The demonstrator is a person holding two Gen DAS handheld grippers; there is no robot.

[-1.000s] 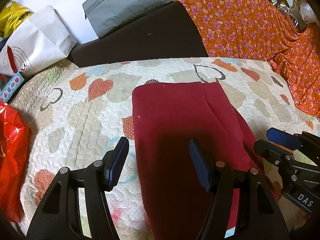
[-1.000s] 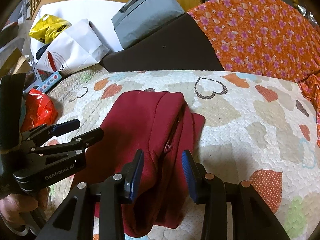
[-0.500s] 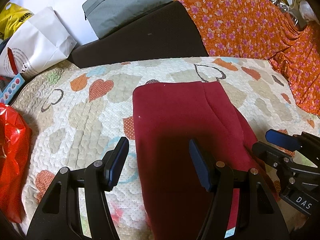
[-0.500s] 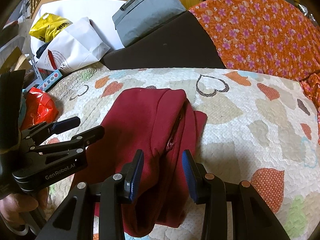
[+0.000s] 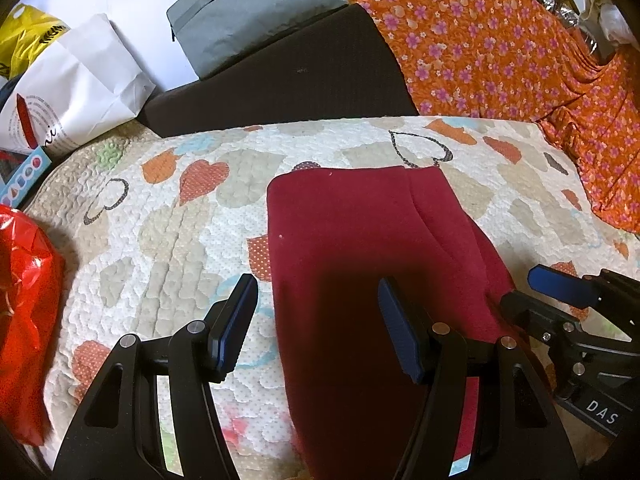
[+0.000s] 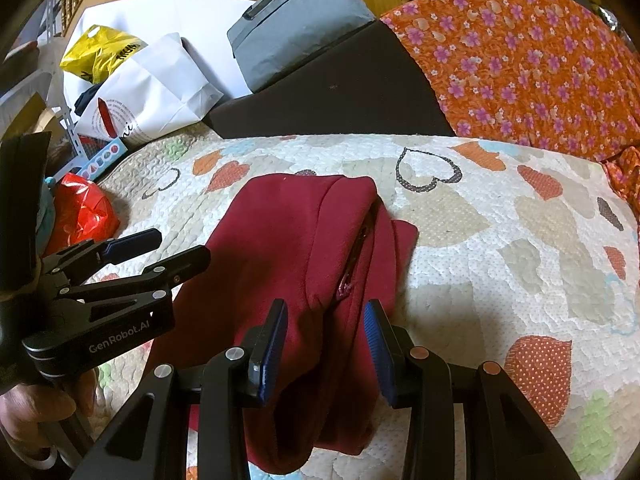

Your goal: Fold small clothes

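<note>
A dark red garment (image 5: 360, 248) lies folded lengthwise on the heart-patterned quilt (image 5: 168, 224); in the right wrist view (image 6: 292, 248) a zip line runs along its right fold. My left gripper (image 5: 316, 320) is open and empty, over the garment's near left edge. My right gripper (image 6: 326, 336) is open and empty, straddling the garment's near right fold. Each gripper shows in the other's view: the right (image 5: 560, 292) at the garment's right, the left (image 6: 132, 248) at its left.
A dark cushion (image 5: 280, 80) and grey bag (image 5: 248, 12) lie behind the quilt. Orange floral cloth (image 5: 500, 52) drapes at the right. A white paper bag (image 5: 68, 92), yellow bag (image 6: 100, 52) and red plastic bag (image 5: 24, 292) crowd the left.
Almost nothing has moved. Both grippers stay open over the near end of the garment, with only a slight drift of the views.
</note>
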